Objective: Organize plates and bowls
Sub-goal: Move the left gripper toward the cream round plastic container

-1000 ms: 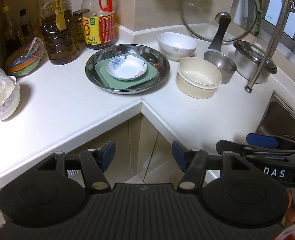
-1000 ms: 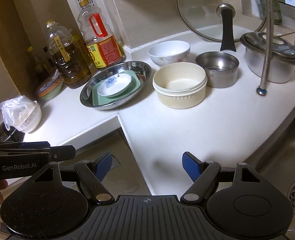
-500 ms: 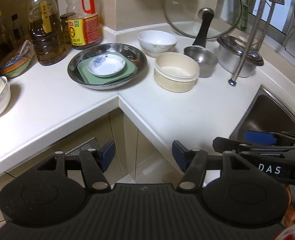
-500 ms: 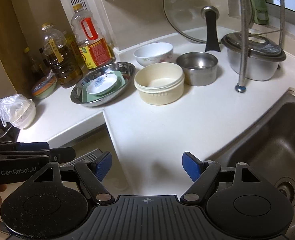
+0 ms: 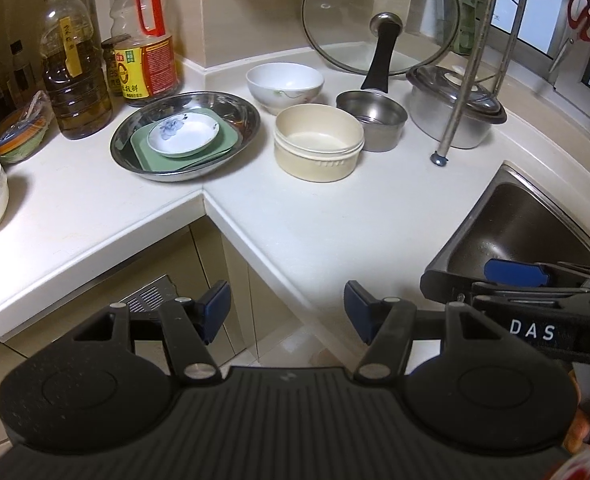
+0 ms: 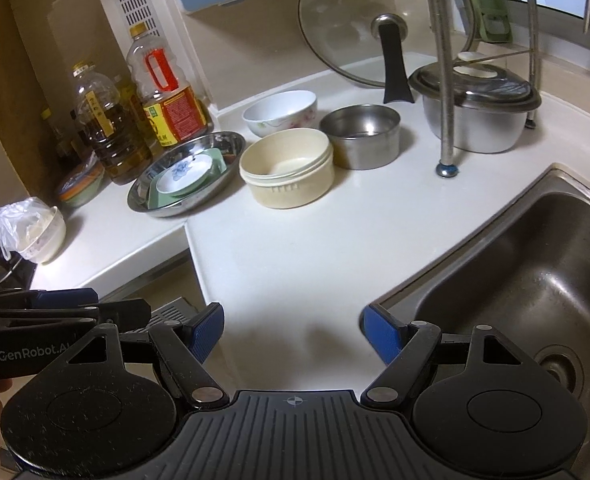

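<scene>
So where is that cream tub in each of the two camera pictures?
Left wrist view: the cream tub sits just above the middle, right of the steel dish.
Right wrist view: the cream tub sits left of the middle, in the upper half.
Shared landmark: the small steel pot stands close behind it to the right in both.

Bare counter point(image 6: 295, 248) before cream bowl point(image 6: 287, 168); sink point(image 6: 535, 264) rightward.
</scene>
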`<action>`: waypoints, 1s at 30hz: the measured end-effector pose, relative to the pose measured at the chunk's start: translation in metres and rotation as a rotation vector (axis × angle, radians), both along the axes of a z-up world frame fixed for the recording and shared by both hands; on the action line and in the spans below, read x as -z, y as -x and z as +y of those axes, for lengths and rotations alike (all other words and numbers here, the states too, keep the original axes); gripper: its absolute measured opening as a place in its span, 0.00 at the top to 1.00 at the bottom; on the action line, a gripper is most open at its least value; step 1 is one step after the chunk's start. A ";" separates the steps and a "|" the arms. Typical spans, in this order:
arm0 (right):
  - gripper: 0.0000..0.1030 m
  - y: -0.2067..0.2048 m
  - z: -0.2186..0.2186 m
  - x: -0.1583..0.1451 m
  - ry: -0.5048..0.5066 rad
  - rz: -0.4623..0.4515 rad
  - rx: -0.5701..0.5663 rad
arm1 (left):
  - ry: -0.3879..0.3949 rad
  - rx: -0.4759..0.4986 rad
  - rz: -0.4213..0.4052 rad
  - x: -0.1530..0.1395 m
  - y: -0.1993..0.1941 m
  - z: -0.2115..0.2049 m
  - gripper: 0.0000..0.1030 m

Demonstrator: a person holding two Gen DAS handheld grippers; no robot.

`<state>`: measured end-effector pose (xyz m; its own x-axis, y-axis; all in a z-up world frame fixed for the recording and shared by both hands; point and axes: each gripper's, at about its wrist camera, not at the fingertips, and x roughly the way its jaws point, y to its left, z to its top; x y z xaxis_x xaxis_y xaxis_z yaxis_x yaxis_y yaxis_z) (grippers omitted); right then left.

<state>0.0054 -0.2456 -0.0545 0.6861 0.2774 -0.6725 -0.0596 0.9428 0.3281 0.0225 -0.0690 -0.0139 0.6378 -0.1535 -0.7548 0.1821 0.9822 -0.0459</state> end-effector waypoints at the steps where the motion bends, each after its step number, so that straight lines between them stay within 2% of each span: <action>1: 0.25 0.000 -0.002 0.000 -0.001 -0.002 0.003 | -0.001 0.001 -0.001 0.000 -0.001 -0.001 0.41; 16: 0.25 -0.018 -0.018 0.004 -0.020 0.007 0.074 | -0.006 0.067 -0.006 0.001 -0.030 -0.011 0.41; 30: 0.25 -0.073 -0.014 0.002 -0.011 -0.007 0.197 | 0.011 0.185 -0.011 0.005 -0.113 -0.004 0.41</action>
